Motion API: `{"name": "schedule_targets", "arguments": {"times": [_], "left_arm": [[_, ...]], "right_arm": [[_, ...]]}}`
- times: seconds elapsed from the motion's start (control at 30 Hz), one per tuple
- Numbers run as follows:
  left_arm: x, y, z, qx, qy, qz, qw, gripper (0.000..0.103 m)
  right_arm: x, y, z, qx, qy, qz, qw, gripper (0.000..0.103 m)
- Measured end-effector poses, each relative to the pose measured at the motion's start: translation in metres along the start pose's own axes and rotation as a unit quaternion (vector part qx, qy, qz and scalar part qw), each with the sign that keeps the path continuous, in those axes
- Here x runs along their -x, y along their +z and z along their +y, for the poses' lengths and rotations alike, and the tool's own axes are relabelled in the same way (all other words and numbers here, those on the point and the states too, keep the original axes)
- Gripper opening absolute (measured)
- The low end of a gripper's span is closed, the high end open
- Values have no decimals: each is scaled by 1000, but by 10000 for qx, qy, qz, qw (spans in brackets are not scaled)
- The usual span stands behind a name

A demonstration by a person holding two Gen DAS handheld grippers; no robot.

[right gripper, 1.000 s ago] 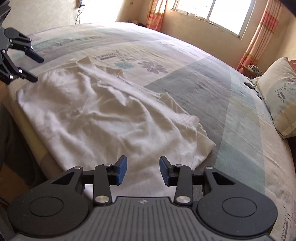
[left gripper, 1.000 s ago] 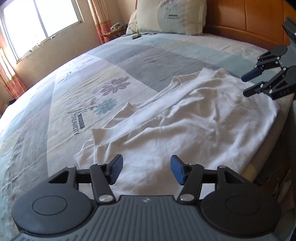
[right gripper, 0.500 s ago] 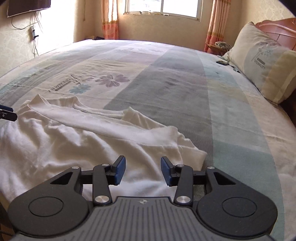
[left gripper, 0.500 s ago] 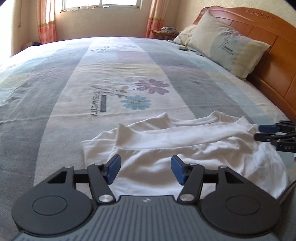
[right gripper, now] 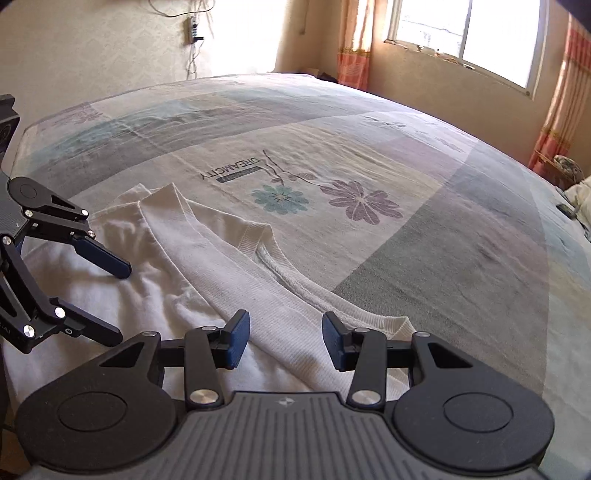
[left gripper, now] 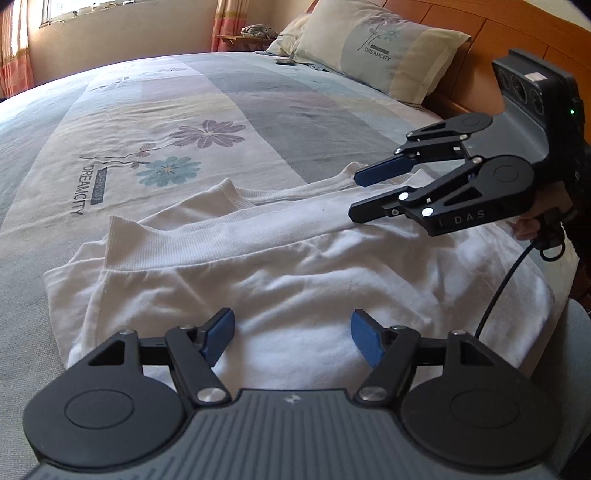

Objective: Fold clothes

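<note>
- Lying partly folded near the bed's edge, the white sweatshirt (left gripper: 295,266) has one side turned over the body, ribbed hem and cuff uppermost; probably mid-fold, second side pending.
- Left gripper (left gripper: 291,334) hovers over the near cloth, jaws apart and just been opening, nothing between them; likely readying a pinch on the loose edge.
- Right gripper (right gripper: 286,339) hangs above the ribbed band, jaws apart, empty, pads clear of fabric.
- Patchwork bedspread (left gripper: 155,122) gives flat support; pillow (left gripper: 376,55) and wooden headboard (left gripper: 480,33) stand well apart.

A home bedroom: bed (left gripper: 258,110), pillow (left gripper: 380,55), curtained window (right gripper: 461,33).
</note>
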State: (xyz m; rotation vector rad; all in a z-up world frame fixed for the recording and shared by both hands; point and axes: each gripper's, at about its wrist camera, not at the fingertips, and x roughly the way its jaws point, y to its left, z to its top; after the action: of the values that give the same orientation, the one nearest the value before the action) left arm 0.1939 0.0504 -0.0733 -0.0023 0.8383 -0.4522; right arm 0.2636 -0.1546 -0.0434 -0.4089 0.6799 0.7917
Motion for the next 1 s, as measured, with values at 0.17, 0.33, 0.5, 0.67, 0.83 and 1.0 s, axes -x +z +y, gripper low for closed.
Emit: {"name": "schedule_targets", "arguments": {"times": [0.17, 0.33, 0.5, 0.67, 0.83, 1.0], "left_arm": [[-3, 1, 1, 46, -33, -29, 10000, 76], [-6, 1, -6, -89, 71, -27, 9999, 78], [-6, 2, -6, -93, 93, -36, 9999, 79], [7, 11, -10, -66, 81, -436, 9990, 79], [-5, 19, -6, 56, 277, -283, 9992, 79], [5, 22, -2, 46, 117, -466, 9988, 79]], "right_arm": [[-23, 11, -29, 351, 831, 337, 9954, 49], [-44, 14, -53, 136, 1572, 577, 9858, 47], [-37, 9, -47, 247, 1765, 438, 9830, 16], [-21, 12, -40, 237, 1291, -23, 9913, 7], [-34, 16, -45, -188, 1001, 151, 9947, 11], [-5, 16, -36, -202, 525, -132, 9983, 17]]}}
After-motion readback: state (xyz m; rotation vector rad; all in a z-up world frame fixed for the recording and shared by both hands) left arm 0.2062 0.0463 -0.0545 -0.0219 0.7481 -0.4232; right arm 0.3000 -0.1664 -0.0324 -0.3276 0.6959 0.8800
